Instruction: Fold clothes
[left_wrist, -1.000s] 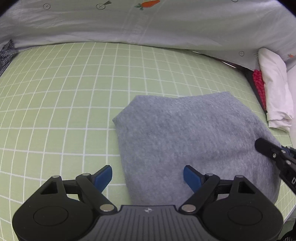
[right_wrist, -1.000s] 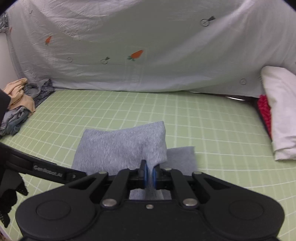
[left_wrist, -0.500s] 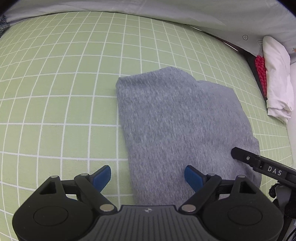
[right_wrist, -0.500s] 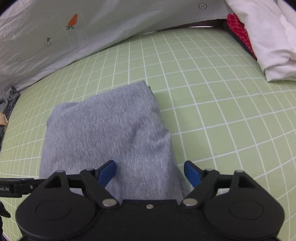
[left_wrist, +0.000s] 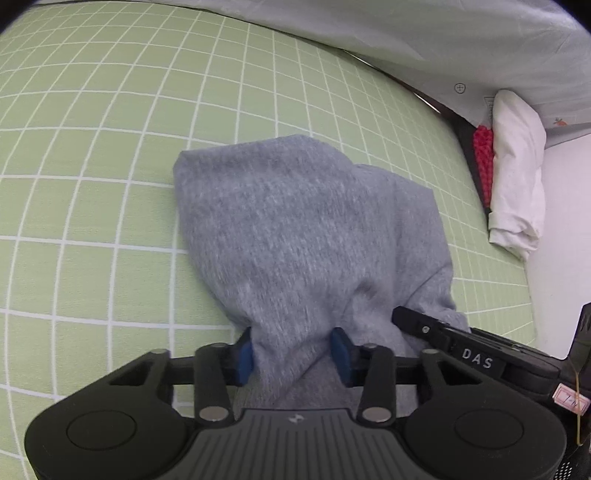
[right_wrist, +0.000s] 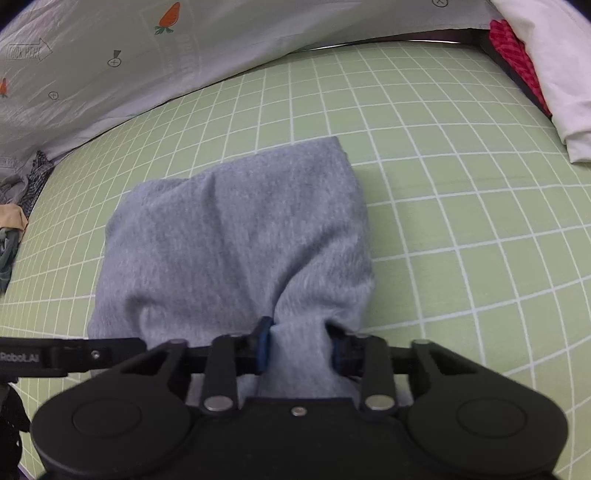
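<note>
**Both grippers pinch the near edge of the grey garment**

Left wrist view: the left gripper (left_wrist: 291, 350) has just been closing, and its blue pads now squeeze a bunched ridge of the folded grey garment (left_wrist: 306, 229) at its near edge. The garment lies on the green grid mat (left_wrist: 92, 184) and stretches straight ahead from the jaws, its long axis running away from the gripper toward the far rounded end. The right gripper's finger (left_wrist: 443, 332) enters from the right, touching the same near edge just beside the left one.

Right wrist view: the right gripper (right_wrist: 299, 347) has likewise just been closing and pinches a gathered tuck of the grey garment (right_wrist: 236, 236), near its right-hand corner. The cloth again runs forward from the jaws. Both hands look equally close to the edge, so the coming lift or fold would likely carry it forward over the far end. A white cloth (right_wrist: 554, 74) lies well apart.
</note>
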